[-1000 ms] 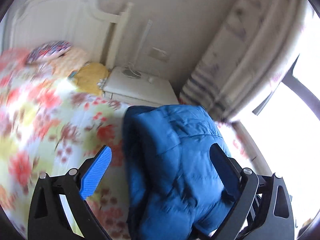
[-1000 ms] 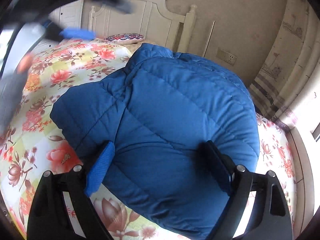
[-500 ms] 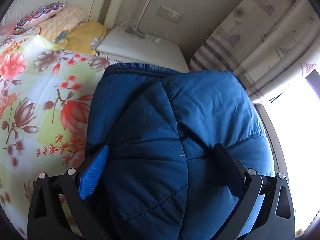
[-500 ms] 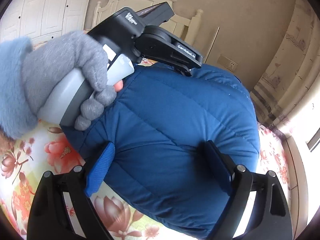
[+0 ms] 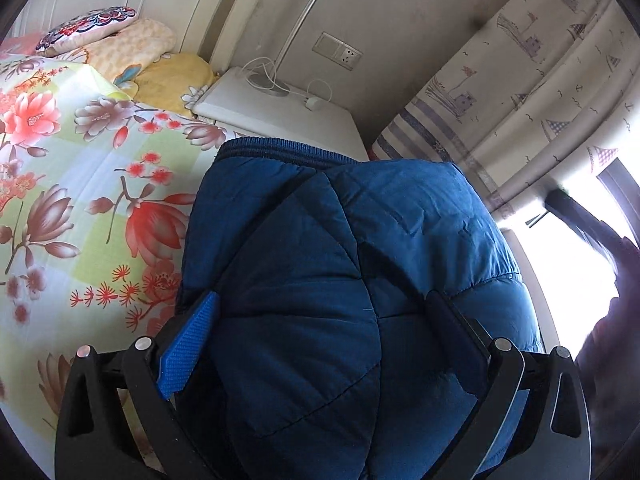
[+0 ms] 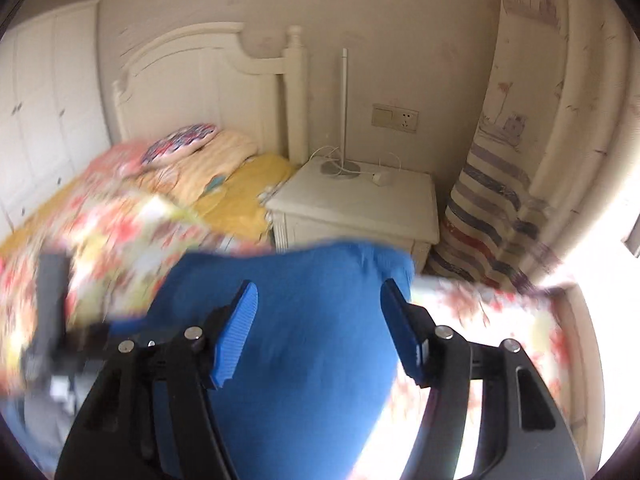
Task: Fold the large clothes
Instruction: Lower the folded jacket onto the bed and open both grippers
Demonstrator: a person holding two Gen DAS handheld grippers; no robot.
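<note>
A blue quilted jacket (image 5: 340, 260) lies folded in a thick bundle on the flowered bedspread (image 5: 72, 184). In the left wrist view my left gripper (image 5: 322, 300) is low over the bundle. Its jaws stand wide and straddle the padded fabric, which bulges up between the fingers (image 5: 188, 344). The right wrist view is blurred by motion. There my right gripper (image 6: 320, 292) is above and back from the jacket (image 6: 304, 360), with its jaws closing. The blue cloth shows behind the gap, and the pads do not press on it.
A white nightstand (image 6: 360, 208) with a lamp base and cable stands past the bed's head corner, beside a striped curtain (image 6: 492, 216). Pillows and a yellow blanket (image 5: 172, 80) lie by the headboard. A dark blurred shape (image 5: 616, 320) fills the right edge of the left wrist view.
My left gripper came down over the jacket and now straddles it. My right gripper pulled up and away from the bundle, and its jaws have narrowed.
</note>
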